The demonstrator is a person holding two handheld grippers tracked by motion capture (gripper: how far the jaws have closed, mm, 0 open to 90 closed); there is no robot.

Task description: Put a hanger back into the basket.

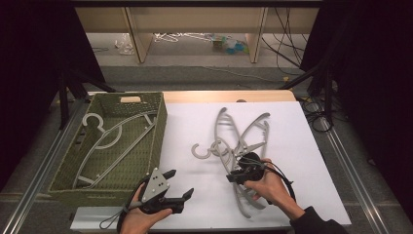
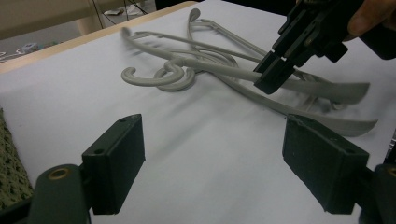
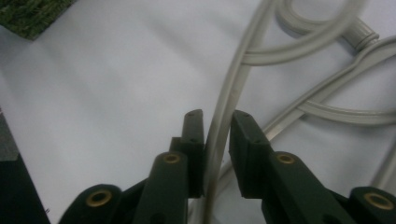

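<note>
Surface: a white sheet (image 1: pixel 292 146) covers most of the table, with a strip of pale wood (image 1: pixel 229 96) bare along the far edge.
Basket: a green woven basket (image 1: pixel 160 131) sits on the table's left part, its long side touching the sheet's left edge; grey hangers in the basket (image 1: pixel 109 141) lie flat inside it.
Hanger pile: a tangle of grey plastic hangers (image 1: pixel 238 136) lies on the sheet right of the middle, hooks curled toward the basket, arms crossing one another.
Right gripper: the right gripper (image 1: pixel 234 176) is held low over the near part of the pile; in the right gripper view its jaws stand to either side of one hanger arm (image 3: pixel 224 116) and press against it, so it grasps that hanger.
Left gripper: the left gripper (image 1: pixel 181 184) is at the near edge of the sheet, just beside the basket's near corner; its jaws are spread wide with bare sheet between them, grasping nothing.
Room: beyond the table are a grey floor (image 1: pixel 195 73), wooden legs of a bench (image 1: pixel 136 39), loose cables (image 1: pixel 287 53), and small clutter (image 1: pixel 229 45) under the bench.
Sides: dark curtains (image 1: pixel 34 73) hang left and right, and metal rails (image 1: pixel 44 161) run along both flanks of the table.
</note>
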